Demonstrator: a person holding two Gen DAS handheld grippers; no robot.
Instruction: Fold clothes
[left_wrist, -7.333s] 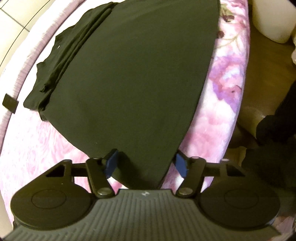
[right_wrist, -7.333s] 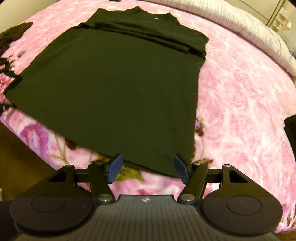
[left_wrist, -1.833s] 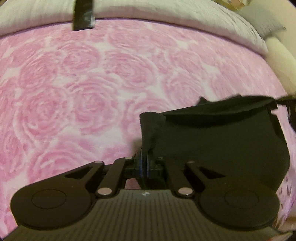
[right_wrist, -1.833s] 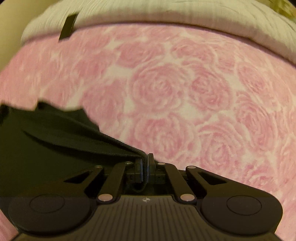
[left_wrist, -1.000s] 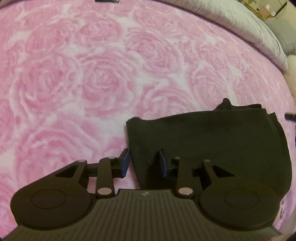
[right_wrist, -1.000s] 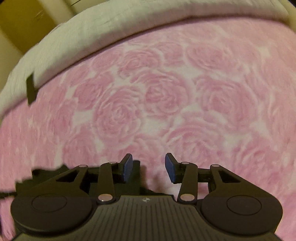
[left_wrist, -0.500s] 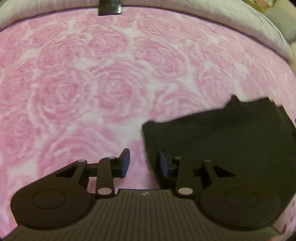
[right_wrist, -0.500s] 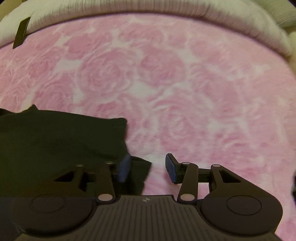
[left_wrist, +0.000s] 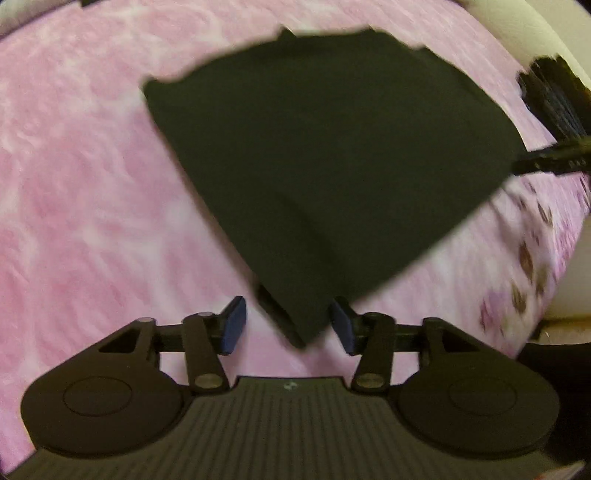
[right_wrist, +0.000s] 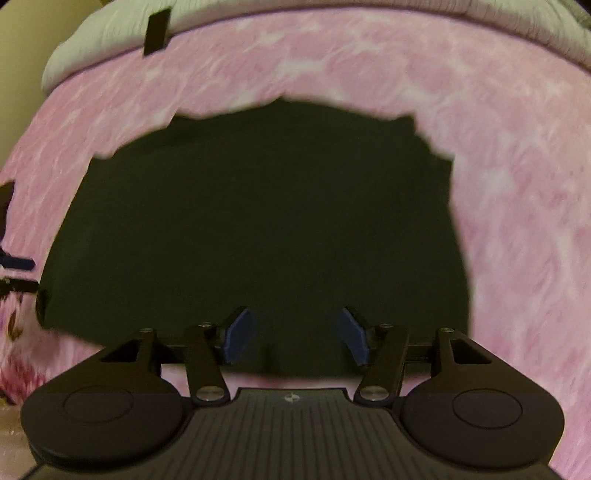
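The left gripper (left_wrist: 286, 323) points steeply down, its blue-padded fingers (left_wrist: 232, 325) apart and closing, one at 9 o'clock and the other at 3 o'clock of the gap; neither pad presses on anything. The right gripper (right_wrist: 295, 334) also points steeply down, its fingers (right_wrist: 240, 334) spread wider and opening, with nothing clamped between them. In the left wrist view, part of the right gripper shows at the 2 o'clock edge, blurred. In the right wrist view, a sliver of the left gripper sits at the 9 o'clock edge.
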